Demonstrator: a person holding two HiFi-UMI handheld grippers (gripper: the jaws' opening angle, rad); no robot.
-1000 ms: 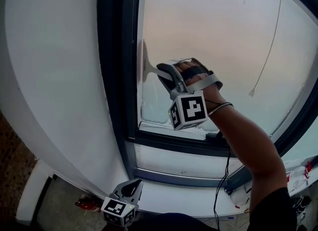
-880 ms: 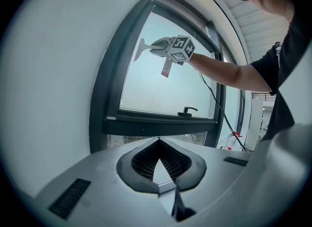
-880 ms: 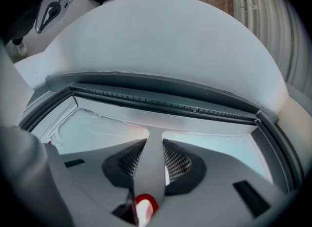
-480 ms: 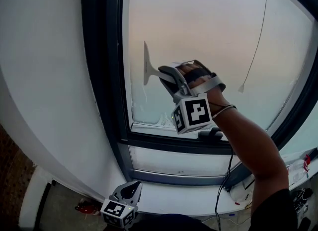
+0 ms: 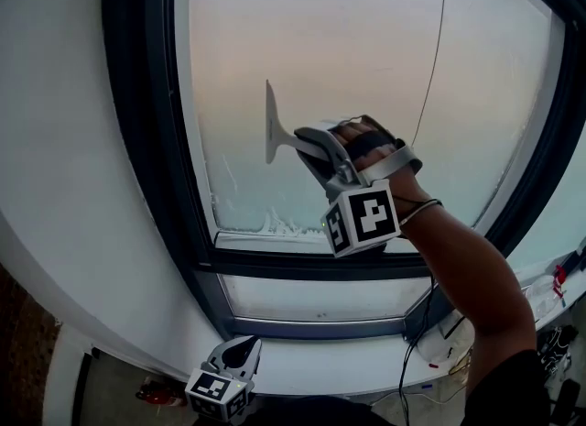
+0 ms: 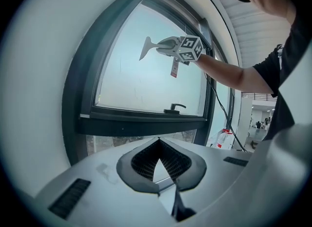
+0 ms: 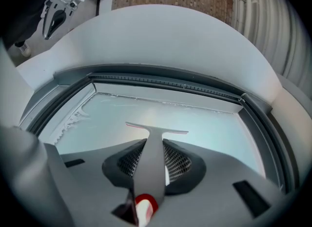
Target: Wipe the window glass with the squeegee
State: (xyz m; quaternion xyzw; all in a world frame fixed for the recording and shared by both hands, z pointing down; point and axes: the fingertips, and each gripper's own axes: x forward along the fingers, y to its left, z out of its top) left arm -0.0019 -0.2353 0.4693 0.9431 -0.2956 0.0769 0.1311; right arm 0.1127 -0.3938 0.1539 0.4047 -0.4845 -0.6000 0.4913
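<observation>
While the right gripper (image 5: 309, 140) clamps the squeegee (image 5: 271, 126) handle, blade edge against the window glass (image 5: 348, 39), the left gripper (image 5: 244, 349) hangs low, jaws together, empty.

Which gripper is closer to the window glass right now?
Right. The right gripper holds the squeegee up at the window glass; the left gripper hangs low below the sill, well away from it, jaws shut on nothing.
</observation>
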